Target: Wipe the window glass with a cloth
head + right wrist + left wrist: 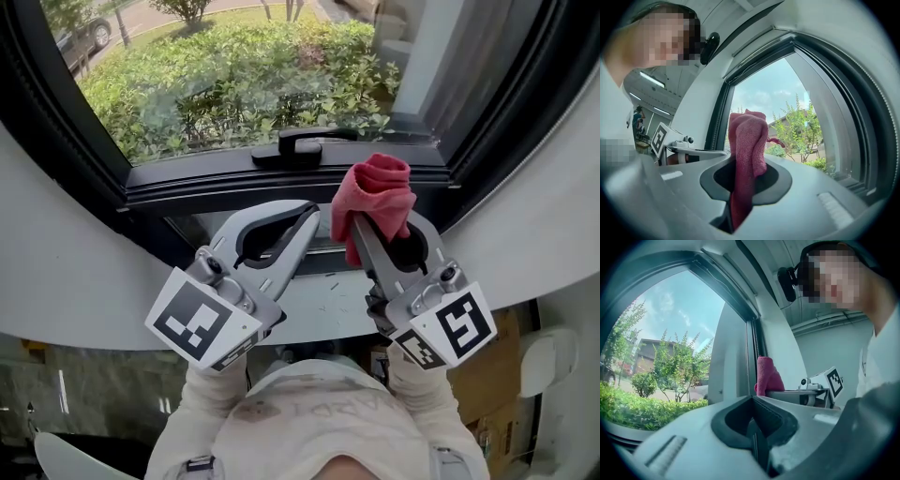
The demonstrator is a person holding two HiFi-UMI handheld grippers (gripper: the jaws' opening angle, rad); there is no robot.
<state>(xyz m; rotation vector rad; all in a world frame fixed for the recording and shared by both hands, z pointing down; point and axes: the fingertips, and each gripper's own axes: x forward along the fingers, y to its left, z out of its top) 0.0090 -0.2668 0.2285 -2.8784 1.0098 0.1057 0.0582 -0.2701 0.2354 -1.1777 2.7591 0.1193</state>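
Right hand-held gripper (356, 232) pinches cloth (380, 190) near handle (298, 145).

The head view is looking steeply down from close above onto the left gripper (307, 214), the right gripper (359, 230) and the window frame (216, 185) beyond them. Each gripper view is sitting low behind its own jaws, looking up through the window glass (670, 333) with the other gripper beside it, and all three are sharing the red cloth (380, 192) and the hedge (244, 75) outside.

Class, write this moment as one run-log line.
left gripper: shut, empty | right gripper: shut on red cloth, bunched past the jaws | window glass: ahead of both grippers
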